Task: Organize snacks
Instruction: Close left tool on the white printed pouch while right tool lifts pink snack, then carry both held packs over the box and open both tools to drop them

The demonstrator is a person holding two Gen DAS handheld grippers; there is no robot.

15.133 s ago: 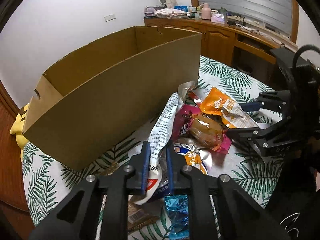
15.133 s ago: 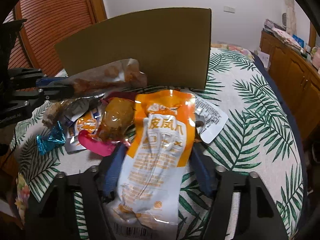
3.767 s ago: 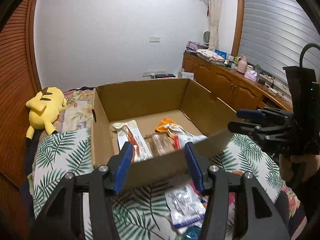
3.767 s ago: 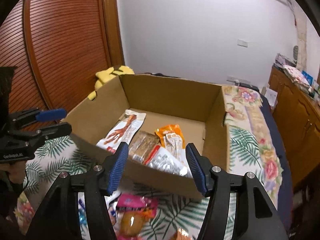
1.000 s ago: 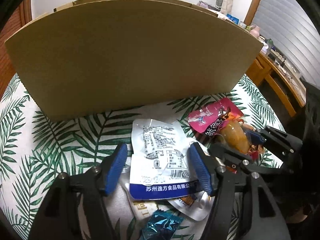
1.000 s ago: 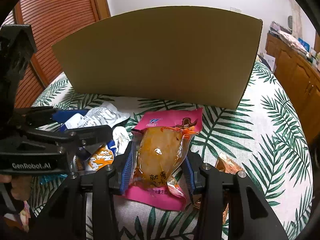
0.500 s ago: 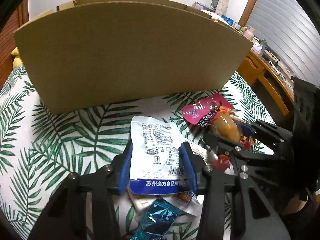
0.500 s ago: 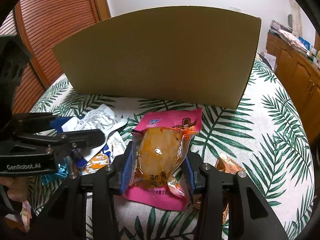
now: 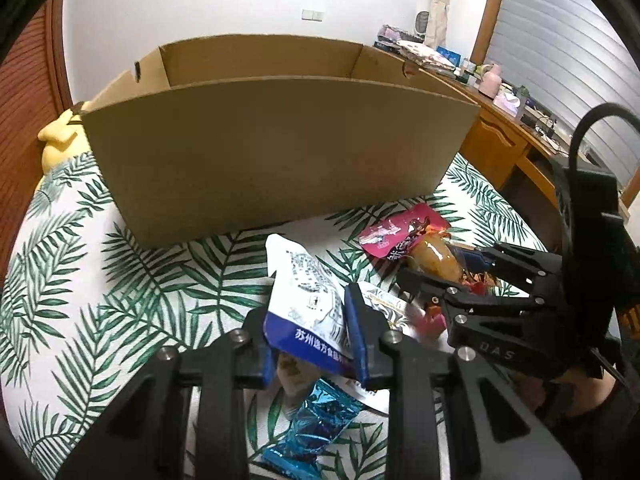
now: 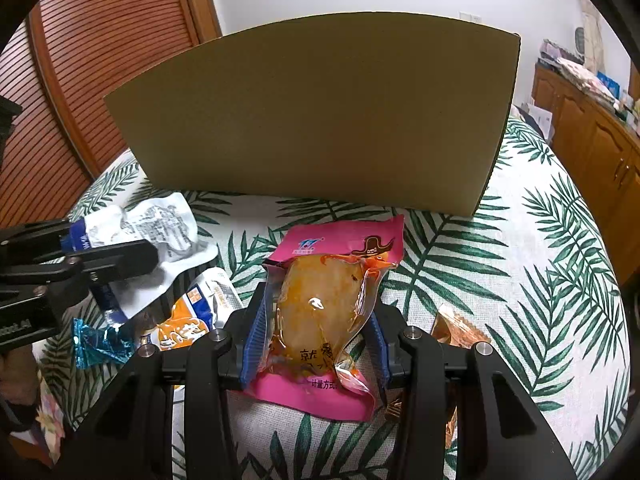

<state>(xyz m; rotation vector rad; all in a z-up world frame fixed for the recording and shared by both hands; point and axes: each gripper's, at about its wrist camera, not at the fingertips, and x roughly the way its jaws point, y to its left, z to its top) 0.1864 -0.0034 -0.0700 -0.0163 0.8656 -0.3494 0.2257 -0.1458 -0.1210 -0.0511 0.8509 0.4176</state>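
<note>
My left gripper (image 9: 314, 334) is shut on a white and blue snack packet (image 9: 308, 300) and holds it lifted off the bed; it also shows in the right wrist view (image 10: 156, 236). My right gripper (image 10: 318, 338) is shut on a pink packet with a yellow-brown snack (image 10: 328, 312), seen in the left wrist view too (image 9: 416, 244). A large open cardboard box (image 9: 276, 152) stands just behind both; its near wall (image 10: 320, 116) hides the inside in the right wrist view.
On the palm-leaf bedspread (image 10: 540, 256) lie a blue foil sweet (image 9: 312, 416), an orange and white packet (image 10: 192, 320) and a brown wrapper (image 10: 456, 332). A yellow plush (image 9: 60, 140) sits left of the box. Wooden cabinets (image 10: 592, 128) stand at right.
My left gripper has closed on the white and blue packet and lifted it. My right gripper stays shut on the pink packet, hardly moved.
</note>
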